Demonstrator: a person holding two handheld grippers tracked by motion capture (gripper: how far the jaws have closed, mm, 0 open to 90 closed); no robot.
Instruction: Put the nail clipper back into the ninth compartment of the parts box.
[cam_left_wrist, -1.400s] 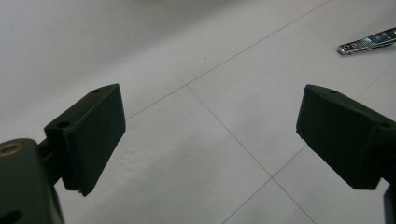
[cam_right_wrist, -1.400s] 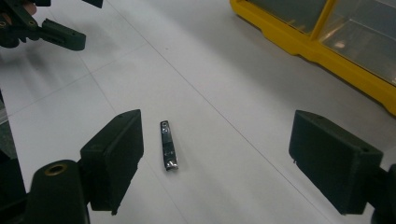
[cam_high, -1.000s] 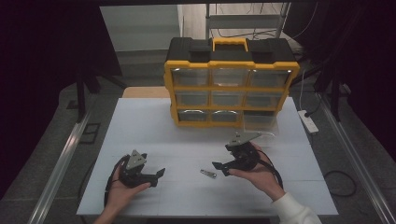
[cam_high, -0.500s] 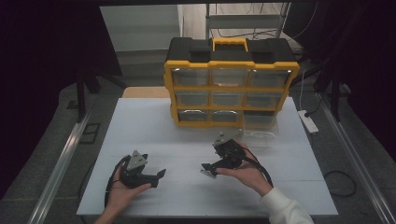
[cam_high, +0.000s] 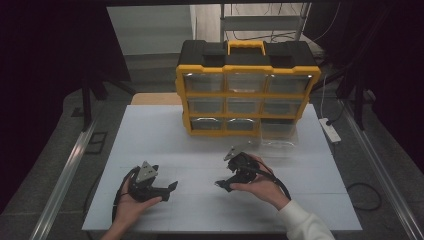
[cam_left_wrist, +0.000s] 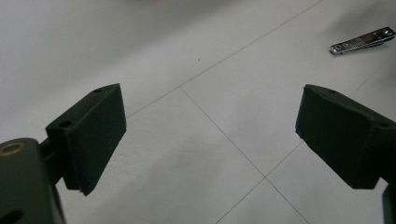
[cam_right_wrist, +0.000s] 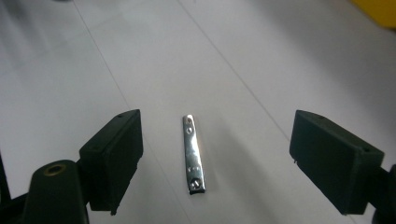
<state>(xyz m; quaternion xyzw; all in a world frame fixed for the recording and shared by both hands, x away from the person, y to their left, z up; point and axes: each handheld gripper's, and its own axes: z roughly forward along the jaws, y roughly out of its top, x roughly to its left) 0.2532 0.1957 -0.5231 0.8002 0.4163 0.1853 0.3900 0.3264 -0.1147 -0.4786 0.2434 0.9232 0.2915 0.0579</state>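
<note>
Here the right gripper (cam_right_wrist: 215, 154) hangs just above the nail clipper (cam_right_wrist: 193, 152), jaws spread wide to either side of it (gripping nothing). The clipper lies flat on the white table (cam_high: 150, 135), and the left gripper (cam_high: 172, 186), equally wide and empty, sits well apart.

1. The nail clipper (cam_right_wrist: 193, 154) is shining silver, with small dark rivets showing on its lever.
2. The counter (cam_high: 150, 145) is showing plain white, crossed by thin grey lines.
3. Both grippers, left (cam_high: 170, 187) and right (cam_high: 222, 184), are showing matte black jaws.
4. The organizer (cam_high: 247, 95) is showing a yellow frame, black top and clear drawers.
5. The sleeve (cam_high: 305, 227) is showing white.
</note>
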